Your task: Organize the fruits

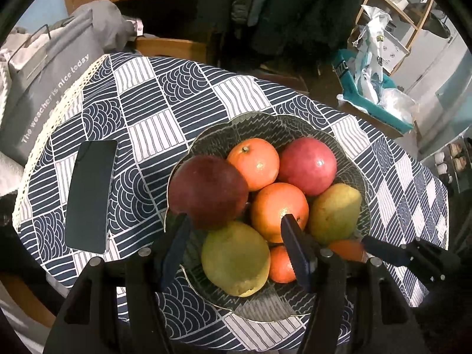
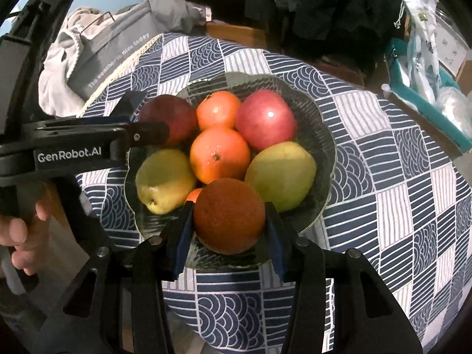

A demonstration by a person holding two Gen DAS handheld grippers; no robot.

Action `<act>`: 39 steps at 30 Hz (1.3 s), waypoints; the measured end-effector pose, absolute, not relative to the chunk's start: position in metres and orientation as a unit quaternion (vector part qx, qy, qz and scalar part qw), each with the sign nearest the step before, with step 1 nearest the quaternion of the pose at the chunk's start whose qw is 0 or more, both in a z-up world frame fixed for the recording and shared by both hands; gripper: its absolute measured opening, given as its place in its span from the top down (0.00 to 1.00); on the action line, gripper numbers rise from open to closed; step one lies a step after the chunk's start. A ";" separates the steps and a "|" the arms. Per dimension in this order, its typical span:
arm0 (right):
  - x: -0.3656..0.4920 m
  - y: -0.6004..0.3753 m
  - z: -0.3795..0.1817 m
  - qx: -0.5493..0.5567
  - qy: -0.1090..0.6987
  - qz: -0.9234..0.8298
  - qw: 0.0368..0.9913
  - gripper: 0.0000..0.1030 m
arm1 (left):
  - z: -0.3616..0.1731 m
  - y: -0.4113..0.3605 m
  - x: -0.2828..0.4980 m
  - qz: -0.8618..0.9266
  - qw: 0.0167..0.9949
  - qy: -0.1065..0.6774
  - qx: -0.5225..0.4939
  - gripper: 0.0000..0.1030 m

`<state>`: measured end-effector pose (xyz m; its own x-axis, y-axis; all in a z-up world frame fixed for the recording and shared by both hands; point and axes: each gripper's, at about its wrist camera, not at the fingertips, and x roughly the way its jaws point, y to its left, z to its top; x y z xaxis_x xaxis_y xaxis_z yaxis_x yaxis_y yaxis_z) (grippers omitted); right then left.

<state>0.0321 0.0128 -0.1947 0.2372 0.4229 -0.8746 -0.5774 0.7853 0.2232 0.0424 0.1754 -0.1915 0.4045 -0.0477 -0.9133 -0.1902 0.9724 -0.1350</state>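
White lettering "GenRobot.AI" marks the left gripper [image 2: 141, 118]; a grey bag [image 1: 44, 88] reads "The weather is nice today". Right gripper [image 2: 228, 221] jaws flank an orange [image 2: 228, 215] over the bowl [image 2: 324, 135], contact unclear. Left jaws gape, empty, above a pear [image 1: 236, 256]. Phone [image 1: 90, 196] lies on the worktop.

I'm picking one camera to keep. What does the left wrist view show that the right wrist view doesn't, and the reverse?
Left only: a phone on the tablecloth beside the bowl. Right only: a hand holding the left gripper, and a brownish fruit seen whole between the right gripper's fingers. Both: the bowl's apples, oranges and pears, plus the grey bag.
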 end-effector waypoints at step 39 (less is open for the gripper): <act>0.011 -0.107 -0.031 -0.029 0.367 0.202 0.908 0.23 | -0.045 0.103 -0.004 -0.004 0.911 0.409 -0.051 0.16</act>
